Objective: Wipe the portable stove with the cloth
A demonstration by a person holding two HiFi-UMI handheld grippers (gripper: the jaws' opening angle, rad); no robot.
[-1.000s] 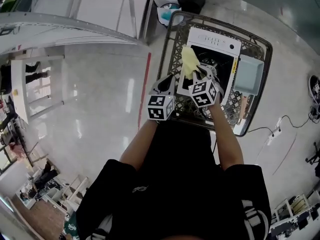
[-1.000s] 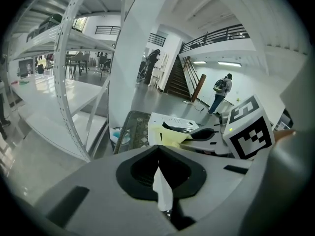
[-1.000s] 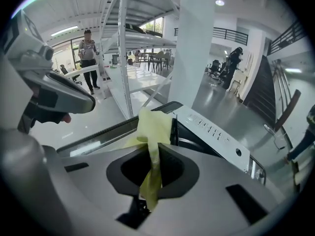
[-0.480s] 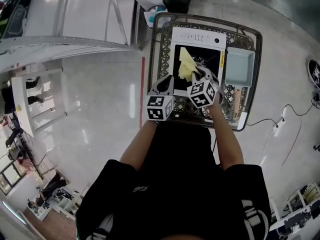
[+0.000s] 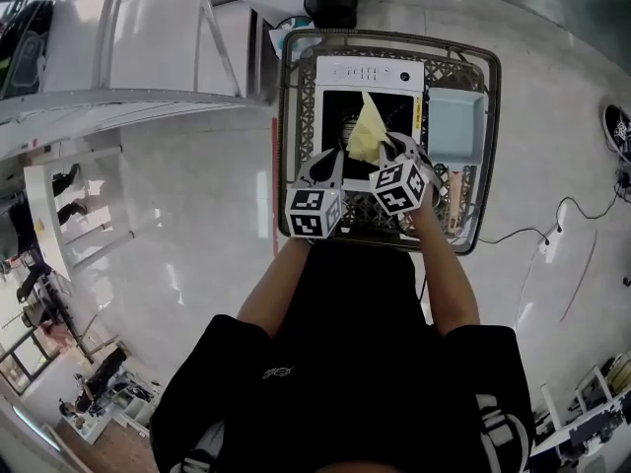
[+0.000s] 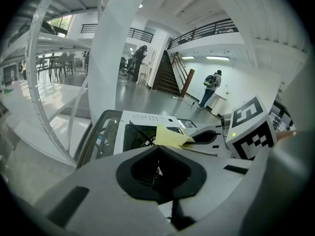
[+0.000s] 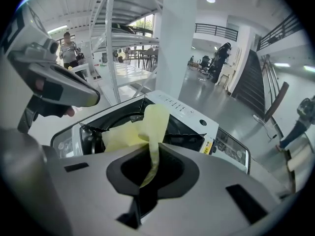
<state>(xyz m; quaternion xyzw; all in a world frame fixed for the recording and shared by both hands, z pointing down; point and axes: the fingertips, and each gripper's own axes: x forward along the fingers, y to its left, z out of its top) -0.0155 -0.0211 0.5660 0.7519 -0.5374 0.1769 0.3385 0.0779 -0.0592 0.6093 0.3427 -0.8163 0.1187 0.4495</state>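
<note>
A white portable stove [image 5: 367, 70] with a black top sits in a wire basket [image 5: 291, 116]. My right gripper [image 5: 387, 148] is shut on a yellow cloth [image 5: 367, 134], which lies over the middle of the black top. In the right gripper view the cloth [image 7: 147, 127] rises from between the jaws [image 7: 150, 173] and drapes onto the stove [image 7: 189, 112]. My left gripper [image 5: 330, 158] hovers at the stove's near-left corner, shut with nothing in it. In the left gripper view its jaws [image 6: 160, 168] point at the stove [image 6: 147, 118] and the cloth [image 6: 170, 135].
A light blue tray [image 5: 456, 124] lies in the basket to the right of the stove. A black round bin [image 5: 330, 3] stands beyond the basket. A white shelf frame [image 5: 148, 97] runs along the left. Cables [image 5: 562, 225] trail on the floor at the right.
The right gripper has dragged the yellow cloth from the left part of the stove top toward its middle. The left gripper has stayed by the near-left corner.
</note>
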